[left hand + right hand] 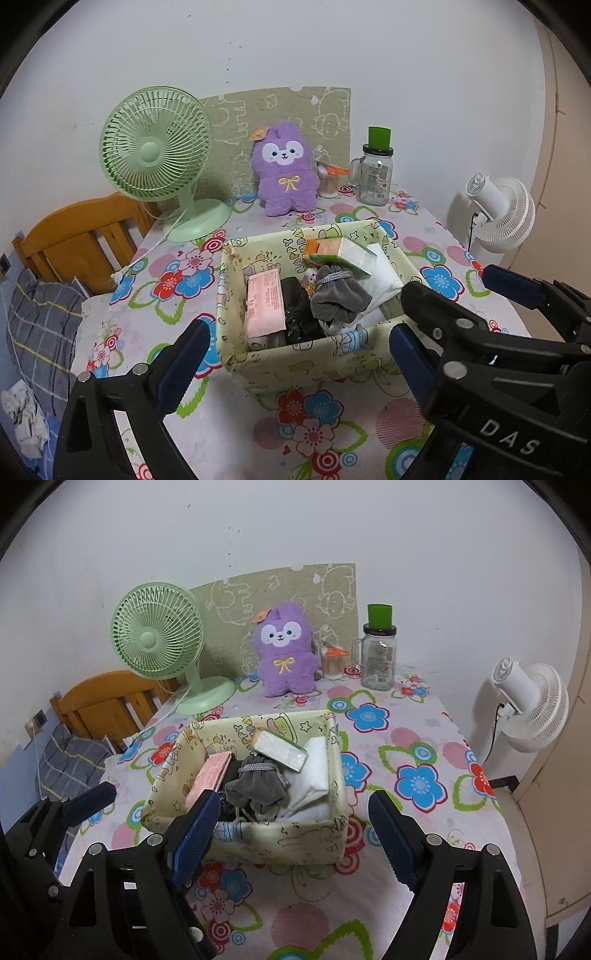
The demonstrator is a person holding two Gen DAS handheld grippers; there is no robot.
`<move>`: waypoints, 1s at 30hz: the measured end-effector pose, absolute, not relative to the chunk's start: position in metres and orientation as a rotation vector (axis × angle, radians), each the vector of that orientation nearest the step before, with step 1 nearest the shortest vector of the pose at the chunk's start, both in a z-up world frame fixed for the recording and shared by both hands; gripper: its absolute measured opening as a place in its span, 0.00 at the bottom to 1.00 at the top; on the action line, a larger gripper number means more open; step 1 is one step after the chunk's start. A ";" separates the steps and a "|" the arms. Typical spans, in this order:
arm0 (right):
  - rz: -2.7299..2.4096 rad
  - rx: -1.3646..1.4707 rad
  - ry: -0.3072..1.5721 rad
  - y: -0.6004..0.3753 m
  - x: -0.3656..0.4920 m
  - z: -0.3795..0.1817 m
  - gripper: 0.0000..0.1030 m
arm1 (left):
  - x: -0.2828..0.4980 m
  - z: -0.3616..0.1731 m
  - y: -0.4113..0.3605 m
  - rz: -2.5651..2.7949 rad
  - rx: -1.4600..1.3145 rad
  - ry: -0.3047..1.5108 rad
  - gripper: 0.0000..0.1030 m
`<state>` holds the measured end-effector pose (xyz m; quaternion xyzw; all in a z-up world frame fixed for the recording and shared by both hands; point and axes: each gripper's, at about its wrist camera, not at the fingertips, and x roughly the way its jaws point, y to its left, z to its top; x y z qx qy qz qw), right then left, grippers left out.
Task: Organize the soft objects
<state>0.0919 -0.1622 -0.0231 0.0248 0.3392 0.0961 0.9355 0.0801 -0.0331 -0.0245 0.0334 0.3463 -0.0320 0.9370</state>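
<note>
A cream cartoon-print fabric basket [303, 365] [291, 843] stands mid-table on the flowered cloth. It holds a pink packet [264, 302], a tissue pack [338, 253], a grey drawstring pouch [338, 295], something black and white cloth. A purple plush bunny [284, 173] [284, 653] sits upright at the back by the wall. My left gripper [299, 352] is open in front of the basket, nothing between its pads. My right gripper [295, 830] is open too, empty, just short of the basket's near wall. One of the right gripper's fingers [513, 286] shows beside the basket.
A green desk fan [159, 155] stands back left with its cord over the table edge. A glass mug jar with a green lid [375, 177] and a cup of cotton swabs [328, 182] stand back right. A white fan [528, 705] is off the right edge; a wooden headboard [81, 236] and plaid bedding lie left.
</note>
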 end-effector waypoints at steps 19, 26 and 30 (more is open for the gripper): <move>0.141 0.043 0.659 -0.179 0.057 -0.017 0.83 | 0.050 -0.025 -0.016 -0.014 0.027 0.698 1.00; 0.127 0.033 0.647 -0.182 0.048 -0.014 0.83 | 0.040 -0.017 -0.007 0.018 0.020 0.677 1.00; 0.120 0.030 0.629 -0.182 0.042 -0.008 0.85 | 0.033 -0.011 -0.004 0.020 0.025 0.657 1.00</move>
